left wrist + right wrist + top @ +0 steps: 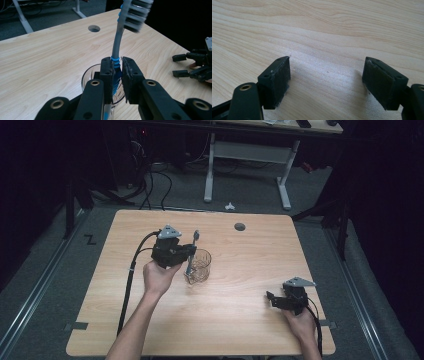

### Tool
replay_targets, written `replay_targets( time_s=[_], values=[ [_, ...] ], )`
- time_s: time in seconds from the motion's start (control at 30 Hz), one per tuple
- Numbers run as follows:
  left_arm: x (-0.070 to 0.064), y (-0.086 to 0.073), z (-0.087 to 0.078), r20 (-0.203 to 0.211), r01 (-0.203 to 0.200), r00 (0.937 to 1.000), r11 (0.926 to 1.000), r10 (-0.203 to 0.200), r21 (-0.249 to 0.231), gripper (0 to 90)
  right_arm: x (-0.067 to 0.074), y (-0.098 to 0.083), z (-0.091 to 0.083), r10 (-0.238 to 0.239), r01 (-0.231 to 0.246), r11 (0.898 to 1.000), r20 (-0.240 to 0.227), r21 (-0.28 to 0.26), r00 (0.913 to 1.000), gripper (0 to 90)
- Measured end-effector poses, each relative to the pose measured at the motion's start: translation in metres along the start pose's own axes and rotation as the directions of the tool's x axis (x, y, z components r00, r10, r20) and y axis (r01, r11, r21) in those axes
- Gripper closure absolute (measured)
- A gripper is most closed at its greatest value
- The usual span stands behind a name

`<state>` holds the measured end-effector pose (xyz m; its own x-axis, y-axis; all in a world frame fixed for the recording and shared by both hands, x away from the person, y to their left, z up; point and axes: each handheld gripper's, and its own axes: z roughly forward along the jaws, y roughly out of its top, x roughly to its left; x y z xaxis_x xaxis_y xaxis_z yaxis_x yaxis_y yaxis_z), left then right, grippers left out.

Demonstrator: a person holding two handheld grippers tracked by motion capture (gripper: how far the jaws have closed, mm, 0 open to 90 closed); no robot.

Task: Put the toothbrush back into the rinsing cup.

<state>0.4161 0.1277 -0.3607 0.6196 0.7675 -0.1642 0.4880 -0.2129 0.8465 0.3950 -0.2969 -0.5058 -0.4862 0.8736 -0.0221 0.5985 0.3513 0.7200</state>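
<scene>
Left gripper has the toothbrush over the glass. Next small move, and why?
Probably lower it a little, then open. The left gripper is shut on the toothbrush at its blue grip, brush head up, the lower handle already inside the glass. The right gripper is open over bare table, apart from it.

You work at light wood table [240, 315], round cable hole [240, 226] near far edge | grey carpet floor [320, 190], metal rails [30, 315] along both sides | white-legged desk [210, 165] behind your table, black cables [150, 180] on floor beside it | room dark, light falls on tabletop
</scene>
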Motion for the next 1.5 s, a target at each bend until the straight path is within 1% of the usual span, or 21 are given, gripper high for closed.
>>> replay_targets(
  time_s=[0.2, 0.5, 0.6, 0.7, 0.77, 0.97, 1.3, 1.4, 1.5],
  values=[
    [0.001, -0.007, -0.002, -0.008, 0.008, 0.9999, 0.9999, -0.008, -0.007, 79.3, 0.000, 0.000, 0.000, 0.000, 0.000, 1.000, 0.001, 0.000, 1.0000, 22.7],
    [0.006, -0.017, -0.002, -0.012, 0.025, 0.9996, 0.9997, -0.025, 0.004, 79.3, 0.000, 0.000, 0.000, 0.000, 0.000, 1.000, 0.001, 0.000, 1.0000, 22.7],
    [0.008, -0.019, -0.002, -0.015, 0.028, 0.9995, 0.9996, -0.028, 0.007, 79.4, 0.000, 0.000, 0.000, 0.000, 0.000, 1.000, 0.000, 0.000, 1.0000, 22.7],
    [0.008, -0.021, -0.003, -0.015, 0.032, 0.9994, 0.9995, -0.032, 0.001, 79.3, 0.000, 0.000, 0.000, 0.000, 0.000, 1.000, 0.001, 0.000, 1.0000, 22.7],
    [0.008, -0.022, -0.003, -0.015, 0.039, 0.9991, 0.9992, -0.039, -0.001, 79.4, 0.000, 0.000, 0.000, 0.000, 0.000, 1.000, 0.000, 0.000, 1.0000, 22.7],
    [0.011, -0.027, -0.001, -0.017, 0.050, 0.9986, 0.9987, -0.049, 0.009, 79.3, 0.000, 0.000, 0.000, 0.000, 0.000, 1.000, 0.000, 0.000, 1.0000, 22.7],
    [0.012, -0.034, 0.004, -0.018, 0.062, 0.9979, 0.9977, -0.062, 0.028, 79.3, 0.000, 0.000, 0.000, 0.000, 0.000, 1.000, 0.001, 0.000, 1.0000, 22.7],
    [0.013, -0.037, 0.007, -0.019, 0.062, 0.9980, 0.9971, -0.061, 0.044, 79.3, 0.000, 0.000, 0.000, 0.000, 0.000, 1.000, 0.001, 0.000, 1.0000, 22.7],
    [0.012, -0.039, 0.009, -0.021, 0.065, 0.9977, 0.9968, -0.064, 0.047, 79.3, 0.000, 0.000, 0.000, 0.000, 0.000, 1.000, 0.000, 0.000, 1.0000, 22.7]
  ],
)
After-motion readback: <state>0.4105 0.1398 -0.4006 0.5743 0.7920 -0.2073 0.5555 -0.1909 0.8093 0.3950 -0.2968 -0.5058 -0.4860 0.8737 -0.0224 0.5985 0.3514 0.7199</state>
